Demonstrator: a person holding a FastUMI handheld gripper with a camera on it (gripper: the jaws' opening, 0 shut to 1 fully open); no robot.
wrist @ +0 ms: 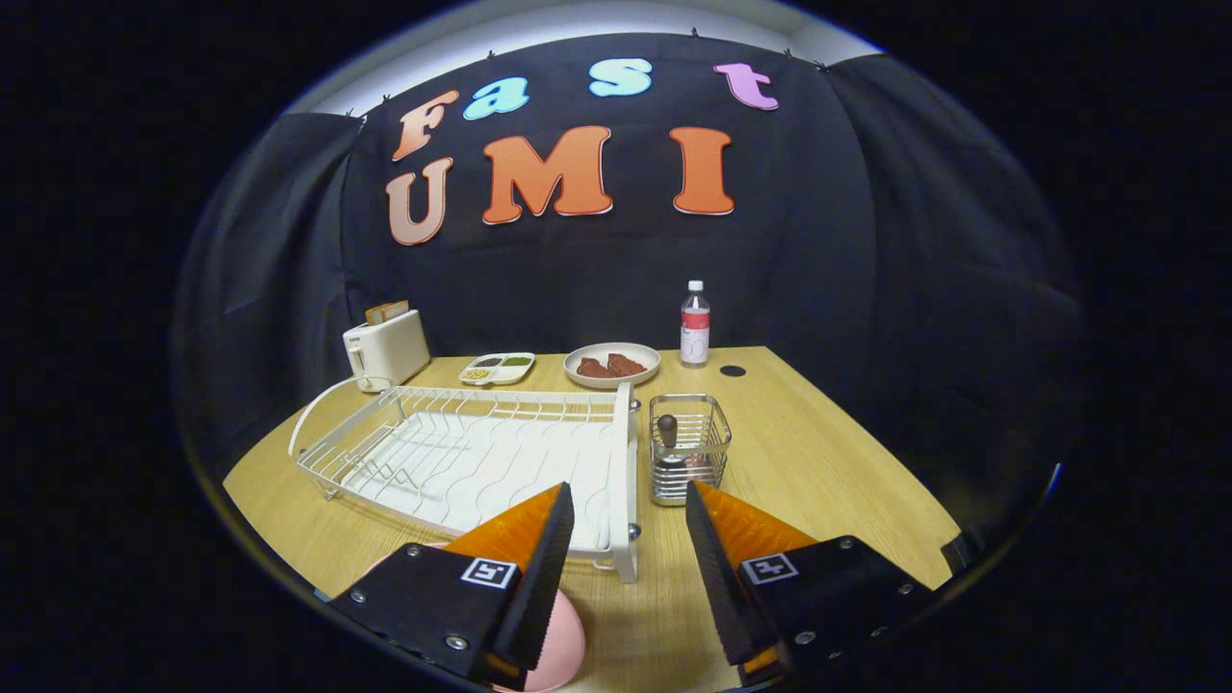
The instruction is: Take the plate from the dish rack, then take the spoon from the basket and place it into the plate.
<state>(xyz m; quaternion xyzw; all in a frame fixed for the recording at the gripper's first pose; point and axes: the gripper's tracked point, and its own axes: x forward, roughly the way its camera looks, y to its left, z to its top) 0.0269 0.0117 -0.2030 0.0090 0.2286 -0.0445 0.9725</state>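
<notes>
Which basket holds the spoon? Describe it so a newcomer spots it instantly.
Start at the big white wire dish rack on the wooden table. Just past its near corner, right beside it, stands a small square silver wire basket, just beyond the open claw. Unlike anything nearby, it is a tall metal cage with a dark-handled utensil sticking up inside.

The tabletop [828,452] is pale wood with a fine grain. The dish rack [462,452] is white wire over a white ribbed tray. The plate [563,645] is pink. The basket [688,448] is silvery wire; the spoon [667,428] handle in it is dark. The toaster [385,351] is white.
</notes>
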